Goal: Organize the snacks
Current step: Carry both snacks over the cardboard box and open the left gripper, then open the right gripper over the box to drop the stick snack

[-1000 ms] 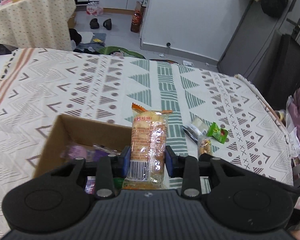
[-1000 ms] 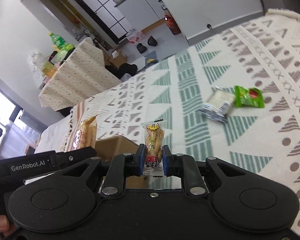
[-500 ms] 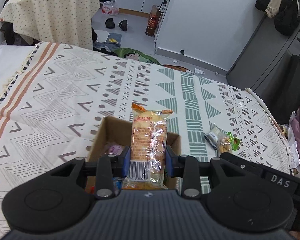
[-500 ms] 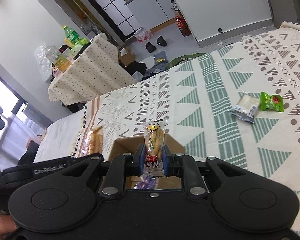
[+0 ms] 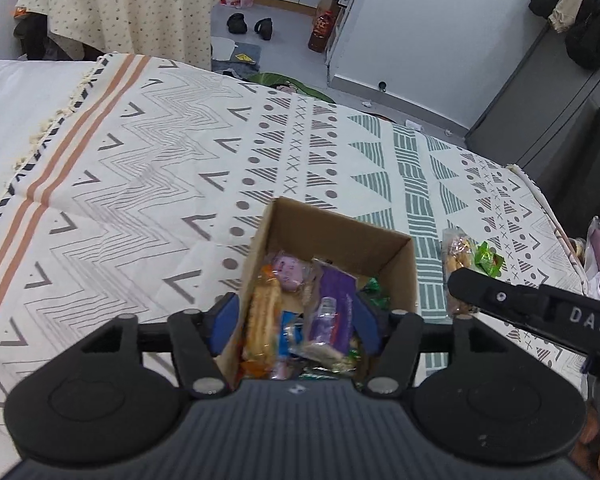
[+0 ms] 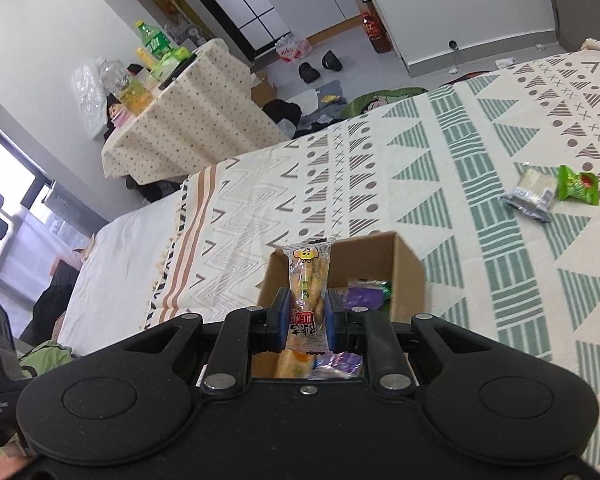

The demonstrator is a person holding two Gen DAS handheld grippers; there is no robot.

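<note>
While your left gripper (image 5: 294, 320) hangs over the cardboard box (image 5: 404, 276), its blue pads stand wide apart with nothing between them; one pad sits outside the box's left wall, the other over its interior. Your right gripper (image 6: 308, 320) is clamped narrow on a slim clear-wrapped snack stick (image 6: 307, 280), held upright directly above the same box (image 6: 364, 256).

Box contents, as seen in the left wrist view:
- An orange-wrapped cake bar (image 5: 264, 320) lies lengthwise along the left wall.
- A purple packet (image 5: 336, 316) lies slanted near the centre.
- A pale pink-purple packet (image 5: 286, 272) rests toward the far wall.
- A blue wrapper (image 5: 288, 330) shows between the cake bar and the purple packet.
- A green foil wrapper (image 5: 374, 290) sits against the right wall.

The items overlap, so you cannot tell the full count.

The box stands open-topped on the patterned bedspread (image 5: 148, 168). To its right, outside the box, two snacks lie on the bedspread touching each other: a clear packet with pale contents (image 6: 534, 192) and a small green packet (image 6: 578, 184). Both are well apart from your grippers.
</note>
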